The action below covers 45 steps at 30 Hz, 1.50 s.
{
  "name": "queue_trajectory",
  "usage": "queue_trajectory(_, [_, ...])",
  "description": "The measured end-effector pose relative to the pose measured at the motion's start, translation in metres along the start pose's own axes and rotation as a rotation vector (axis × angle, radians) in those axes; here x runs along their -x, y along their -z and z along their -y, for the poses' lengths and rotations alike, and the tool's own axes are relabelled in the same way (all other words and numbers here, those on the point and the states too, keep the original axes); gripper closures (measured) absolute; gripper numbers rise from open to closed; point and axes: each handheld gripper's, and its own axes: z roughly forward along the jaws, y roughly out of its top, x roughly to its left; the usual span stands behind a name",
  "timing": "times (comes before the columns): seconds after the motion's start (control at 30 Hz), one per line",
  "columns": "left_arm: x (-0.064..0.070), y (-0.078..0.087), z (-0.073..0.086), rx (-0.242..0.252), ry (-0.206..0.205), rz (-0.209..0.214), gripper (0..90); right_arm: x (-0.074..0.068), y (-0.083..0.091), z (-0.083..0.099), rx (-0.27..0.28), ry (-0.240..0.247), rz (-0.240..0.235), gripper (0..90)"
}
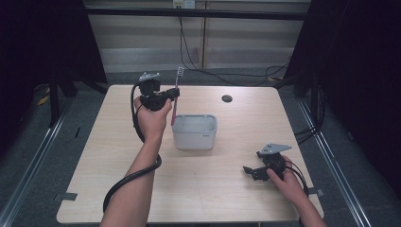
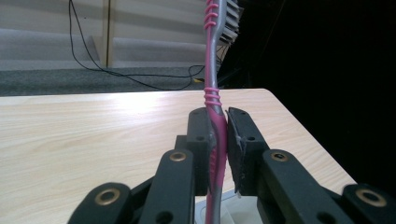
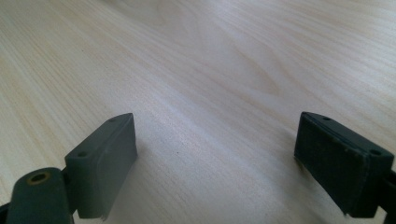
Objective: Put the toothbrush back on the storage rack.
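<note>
The left gripper (image 1: pixel 171 96), a black two-jaw tool held in the person's left hand (image 1: pixel 152 118), sits in the upper left-centre of the high view, raised above the pale wooden table (image 1: pixel 142 189). Its jaws are pressed together on a pink and grey plastic toothbrush (image 1: pixel 176 92), which stands nearly upright with its white bristle head at the top and its lower end dipping toward the rim of a white, rounded-rectangular plastic container (image 1: pixel 195 132) in the middle of the frame. In the left gripper view the toothbrush (image 2: pixel 214 93) runs up the centre of the picture, clamped at the grip part of its handle between the two black pads, with the bristles at the top edge of the frame and a corner of the white container just visible at the bottom.

The right gripper (image 1: pixel 250 171), also black, with a grey three-cornered plate on top, lies low over the table in the lower right of the high view, held by the person's right hand (image 1: pixel 286 182) and well apart from the container. In the right gripper view its jaws stand spread wide at the bottom left and bottom right of the picture, with bare wood grain between them.

A small dark round hole (image 1: pixel 227 98) sits in the tabletop at the upper centre-right of the high view.
</note>
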Motion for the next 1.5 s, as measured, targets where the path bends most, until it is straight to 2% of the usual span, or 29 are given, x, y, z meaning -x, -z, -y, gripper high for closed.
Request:
queue_trajectory(0.6, [0.0,-0.011,0.007,0.0,0.009,0.003,79.8,0.0,0.0,0.0,0.001,0.001,-0.003,12.5])
queue_trajectory(0.8, [-0.001,-0.015,0.012,0.004,0.003,-0.014,79.8,0.0,0.0,0.0,-0.001,0.0,-0.003,12.5])
queue_trajectory(1.07, [0.0,-0.02,0.016,0.0,0.001,-0.014,79.9,0.0,0.0,0.0,0.0,0.001,-0.005,12.5])
queue_trajectory(1.13, [0.0,-0.02,0.018,-0.001,-0.001,-0.012,83.1,0.001,0.0,0.0,0.0,0.002,-0.008,12.5])
queue_trajectory(1.27, [-0.001,-0.02,0.022,-0.023,0.007,-0.014,86.2,0.0,0.0,0.0,-0.001,0.003,-0.007,12.5])
queue_trajectory(1.33, [-0.001,-0.02,0.024,-0.036,-0.001,-0.026,86.1,0.0,0.0,0.0,-0.002,0.004,-0.006,12.4])
queue_trajectory(1.5, [-0.001,-0.017,0.025,-0.047,-0.017,-0.021,85.0,0.0,0.0,-0.001,-0.004,0.001,-0.006,12.4])
